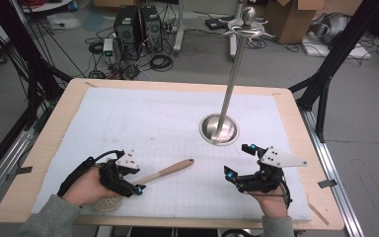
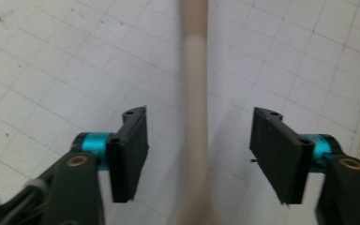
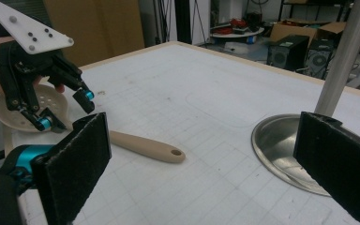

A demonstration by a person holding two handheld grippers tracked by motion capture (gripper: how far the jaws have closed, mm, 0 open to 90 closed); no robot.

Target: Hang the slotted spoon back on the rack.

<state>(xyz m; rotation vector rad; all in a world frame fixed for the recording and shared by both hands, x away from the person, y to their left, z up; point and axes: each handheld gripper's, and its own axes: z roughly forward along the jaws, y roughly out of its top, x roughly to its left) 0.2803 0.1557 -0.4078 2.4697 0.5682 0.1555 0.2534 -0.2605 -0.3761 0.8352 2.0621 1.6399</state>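
Wooden-edged worktop (image 1: 39, 163) under a white mat printed with a faint grid; no readable writing or brand shows anywhere. At the near left of the mat lies a beige skimmer spoon (image 1: 168, 171), smooth and matte, with a long rounded handle that ends in a small hanging hole and points toward the middle of the mat. Its round, shallow, perforated bowl (image 3: 37, 105) sits at the near left edge, under the person's left hand (image 1: 86, 187). The left claw (image 1: 131, 185), black with turquoise joints and a grey three-cornered plate on top, straddles the handle close to the bowl; its flat ribbed pads stand on either side of the handle with a gap on both sides, so it is spread and not pinching. The right claw (image 1: 239, 160), at the near right, is spread wide with nothing between its rough black pads. Beyond it, right of centre, a shiny round metal base (image 1: 219, 129) carries a tall, slim metal pole (image 1: 233, 69) with a ball at the top.
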